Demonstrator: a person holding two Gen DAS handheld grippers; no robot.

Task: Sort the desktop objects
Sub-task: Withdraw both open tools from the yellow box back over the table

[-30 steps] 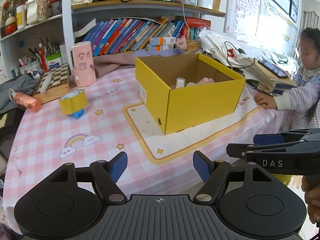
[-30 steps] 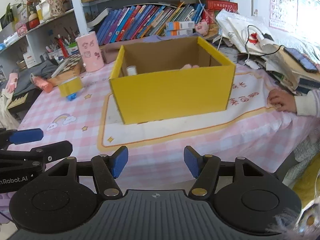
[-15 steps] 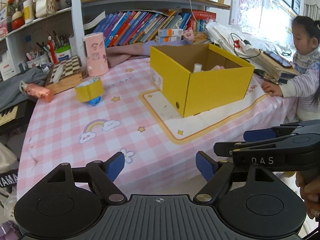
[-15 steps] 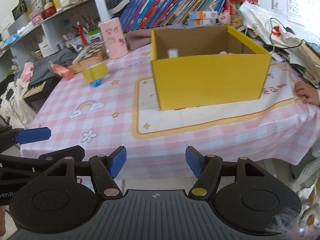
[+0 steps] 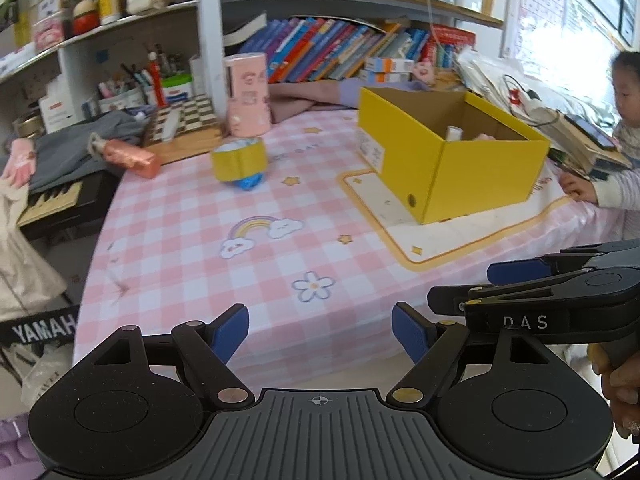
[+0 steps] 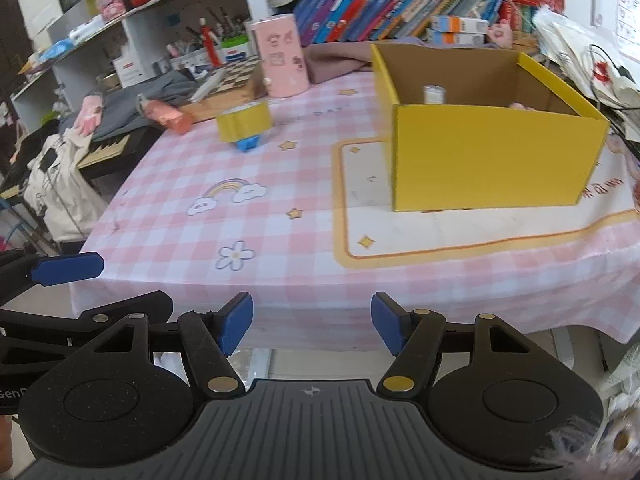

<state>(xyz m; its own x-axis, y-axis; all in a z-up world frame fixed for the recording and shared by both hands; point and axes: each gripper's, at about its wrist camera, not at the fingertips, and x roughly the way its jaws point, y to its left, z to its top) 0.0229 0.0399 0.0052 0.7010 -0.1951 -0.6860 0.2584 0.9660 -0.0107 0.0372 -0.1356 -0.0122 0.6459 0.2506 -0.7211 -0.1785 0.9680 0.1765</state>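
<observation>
- Now both grippers are hanging off the near edge of the table (image 5: 192, 280), pulled further back from it than a second ago, so more of the pink checked cloth is showing in front of them.
- The left gripper (image 5: 320, 334) is standing wide apart and holding nothing; the right gripper (image 6: 312, 328) is also wide and empty, and they are side by side, each showing at the edge of the other's view.
- This retreat is suggesting to me that one placement is finished and the hands are getting ready for the next object.
- Further away, the yellow-wrapped item (image 5: 239, 159) on its blue base is still waiting on the cloth, well apart from both grippers, with a reddish-pink object (image 5: 128, 159) beyond it to the left; it now looks more central in the left view than earlier.
- To the right, the yellow box (image 6: 492, 168) is sitting open on the cream mat, and a small white bottle (image 6: 434, 94) and something pink are already lying inside.
- At the far right a child (image 5: 624, 92) is resting a hand on the table.
</observation>
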